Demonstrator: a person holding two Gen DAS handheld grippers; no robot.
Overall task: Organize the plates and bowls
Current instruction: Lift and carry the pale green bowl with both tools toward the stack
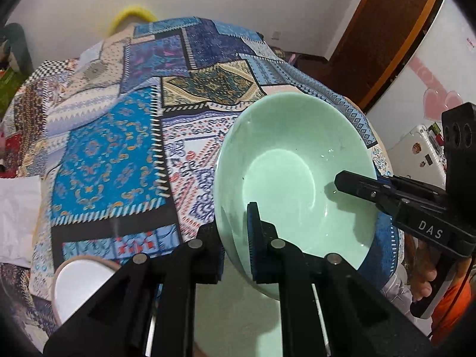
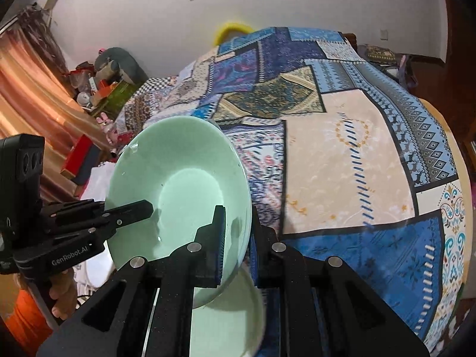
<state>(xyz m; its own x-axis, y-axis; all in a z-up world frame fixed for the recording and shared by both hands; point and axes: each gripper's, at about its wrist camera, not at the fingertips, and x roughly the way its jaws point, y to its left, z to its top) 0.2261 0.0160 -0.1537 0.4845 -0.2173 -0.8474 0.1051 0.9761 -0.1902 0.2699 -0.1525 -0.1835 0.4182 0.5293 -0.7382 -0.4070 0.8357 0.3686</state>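
Note:
A pale green bowl (image 1: 294, 160) is held in the air over the patterned tablecloth (image 1: 113, 160). My left gripper (image 1: 235, 235) is shut on its near-left rim, one finger inside and one outside. My right gripper (image 2: 236, 238) is shut on the opposite rim of the same bowl (image 2: 178, 184). Each gripper shows in the other's view: the right one (image 1: 357, 187) reaches in from the right, the left one (image 2: 131, 211) from the left. A second pale green dish (image 2: 229, 312) lies right below the bowl. A white bowl (image 1: 80, 282) with a pinkish rim sits at the lower left.
The round table's cloth (image 2: 357, 163) stretches far and right. A white cloth or paper (image 1: 17, 217) lies at the left edge. Clutter and a curtain (image 2: 35, 95) stand beyond the table on the left. A white fridge-like surface (image 1: 416, 89) is at the right.

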